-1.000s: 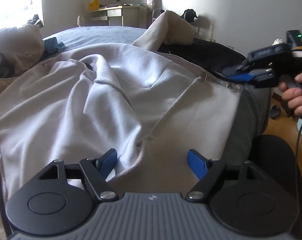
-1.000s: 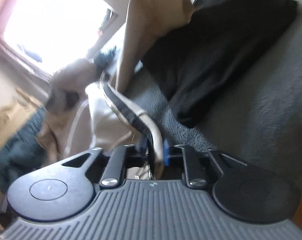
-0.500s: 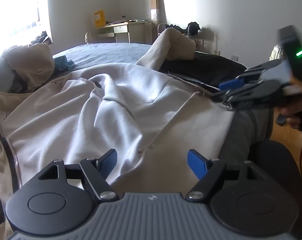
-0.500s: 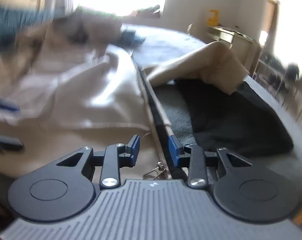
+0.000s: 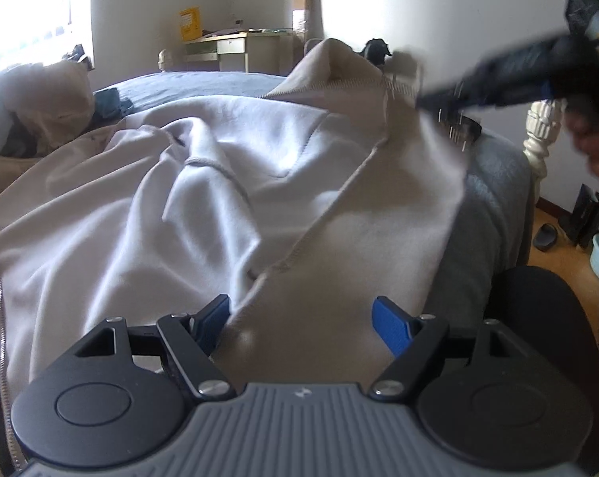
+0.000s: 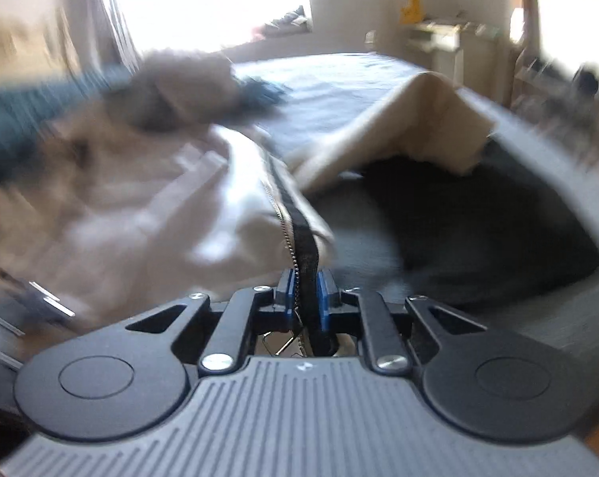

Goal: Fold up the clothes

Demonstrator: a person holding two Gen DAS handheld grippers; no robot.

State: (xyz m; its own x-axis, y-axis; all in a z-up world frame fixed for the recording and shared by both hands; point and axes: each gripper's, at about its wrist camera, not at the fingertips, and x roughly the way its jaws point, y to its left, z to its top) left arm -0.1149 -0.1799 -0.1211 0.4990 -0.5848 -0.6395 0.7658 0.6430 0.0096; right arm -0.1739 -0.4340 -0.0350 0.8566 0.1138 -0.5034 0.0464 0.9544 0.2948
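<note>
Beige zip hoodie (image 5: 228,206) is sprawled rumpled across the bed (image 5: 204,81), so it could bunch if yanked. Left tool (image 5: 305,320) hangs wide over the hem, gripping nothing. Right tool (image 6: 304,292) has just pinched the thin zipper edge (image 6: 299,234); that could slip out.

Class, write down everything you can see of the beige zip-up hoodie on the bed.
The beige hoodie is soft, fleece-like cloth, rumpled, spread across the bed. It shows stitched seams, a pocket edge and a metal zipper on dark tape along its front edge. The right claw is shut on that zipper edge, its jaws having just closed on it, and holds it above the bed. The left claw stands open, with a fold of the cloth between its blue pads. A black garment lies beside it.
</note>
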